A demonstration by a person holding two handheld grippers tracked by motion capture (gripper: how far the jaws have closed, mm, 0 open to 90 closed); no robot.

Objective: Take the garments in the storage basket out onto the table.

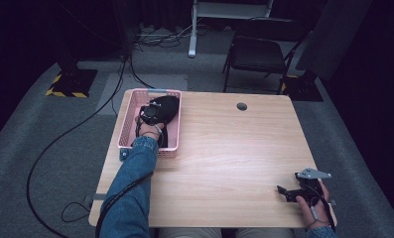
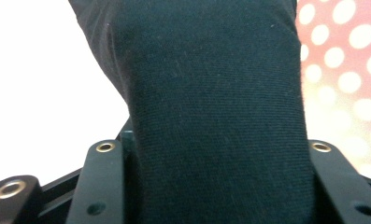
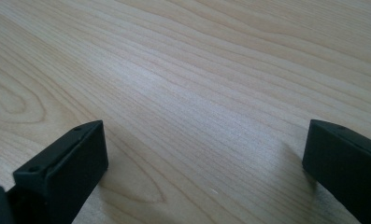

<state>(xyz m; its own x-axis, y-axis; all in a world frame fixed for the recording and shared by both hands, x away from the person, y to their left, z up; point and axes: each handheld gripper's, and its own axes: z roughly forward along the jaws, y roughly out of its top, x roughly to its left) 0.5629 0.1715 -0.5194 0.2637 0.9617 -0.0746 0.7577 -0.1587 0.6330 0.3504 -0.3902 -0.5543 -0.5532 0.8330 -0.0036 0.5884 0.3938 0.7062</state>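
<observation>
Clamping black cloth between left gripper jaws inside pink basket; right gripper spread wide over table.

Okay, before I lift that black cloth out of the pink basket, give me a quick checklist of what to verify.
1. Left gripper has the black knit cloth between its jaws: ok, fabric fills the gap in the left gripper view.
2. Grip is firm enough to lift: cannot tell.
3. Cloth free of the pink perforated plastic basket: cannot tell, part of it lies under the hand.
4. Right gripper is out of the way: ok, it sits at the near right corner, jaws open on nothing.
5. Landing space on the light wooden table: ok, the middle is bare.
</observation>
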